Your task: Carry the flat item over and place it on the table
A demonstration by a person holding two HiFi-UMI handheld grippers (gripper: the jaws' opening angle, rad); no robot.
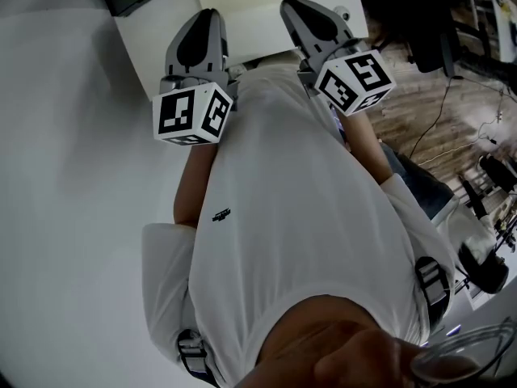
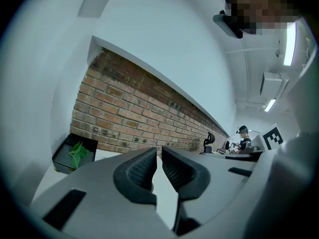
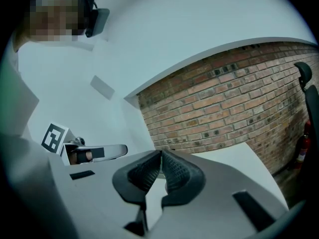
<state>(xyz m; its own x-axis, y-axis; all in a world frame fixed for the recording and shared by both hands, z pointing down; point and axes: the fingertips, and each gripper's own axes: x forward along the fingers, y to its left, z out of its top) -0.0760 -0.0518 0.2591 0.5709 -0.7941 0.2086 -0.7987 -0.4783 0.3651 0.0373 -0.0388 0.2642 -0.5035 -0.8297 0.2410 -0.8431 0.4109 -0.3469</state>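
Note:
In the head view both grippers are raised in front of a white-shirted torso, pointing toward a white table. My left gripper has its jaws together with nothing between them; in its own view the ribbed pads nearly meet at the tips. My right gripper is also shut and empty, its tips touching. From the right gripper view, the left gripper shows alongside. I see no flat item in either gripper or on the table.
A brick wall runs behind the white table. A dark box with something green sits at the table's left end. An office chair and fire extinguisher stand right. Cables and equipment lie on the wooden floor.

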